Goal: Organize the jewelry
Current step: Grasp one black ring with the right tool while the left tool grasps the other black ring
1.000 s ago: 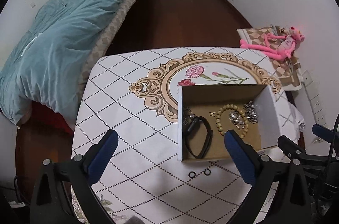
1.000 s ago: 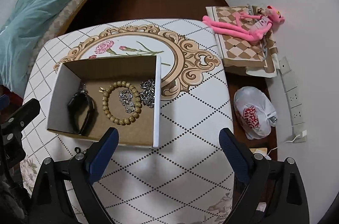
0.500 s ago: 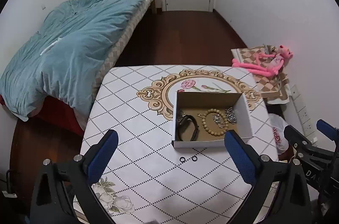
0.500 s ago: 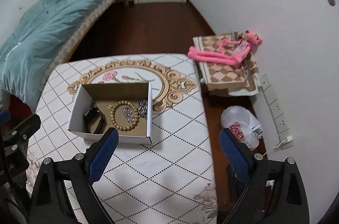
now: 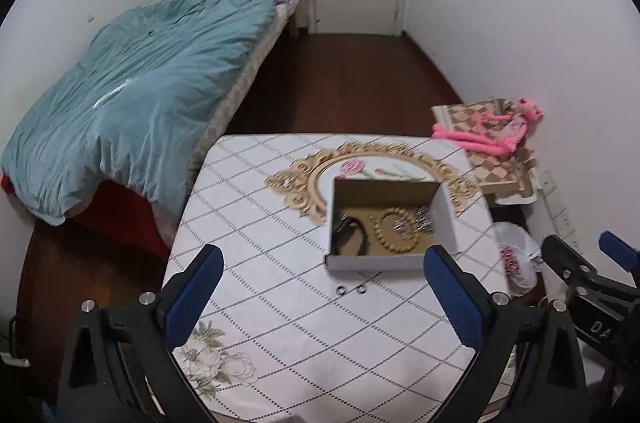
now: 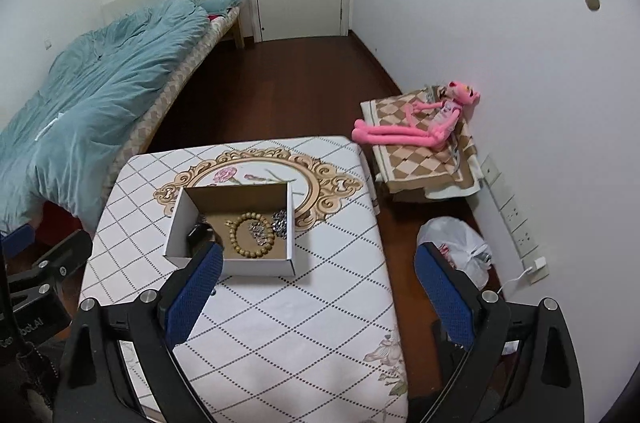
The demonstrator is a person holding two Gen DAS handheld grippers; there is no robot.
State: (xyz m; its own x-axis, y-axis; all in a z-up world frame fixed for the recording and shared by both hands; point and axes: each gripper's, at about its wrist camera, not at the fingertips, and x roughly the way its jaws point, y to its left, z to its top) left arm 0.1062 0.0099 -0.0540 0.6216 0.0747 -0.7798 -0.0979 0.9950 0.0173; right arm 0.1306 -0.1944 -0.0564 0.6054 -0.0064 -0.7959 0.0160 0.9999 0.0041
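Two small rings [image 5: 351, 290] on table [image 5: 280, 303], just at 6 o'clock of cardboard box [image 5: 376, 262]. Bead bracelet [image 6: 250, 234] inside. Left gripper [image 5: 324, 299] and right gripper [image 6: 316, 295] both spread wide, empty.

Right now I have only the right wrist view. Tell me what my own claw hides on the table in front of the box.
Observer: A small dark ring and a second ring lie side by side on the tablecloth, just outside the box's near wall.
Operator: Report the left claw's state.
Observer: The left claw is open and empty, its fingers wide apart above the table.
Operator: Describe the black item in the box.
Observer: The black band lies looped in the box's left part, next to the beaded bracelet.
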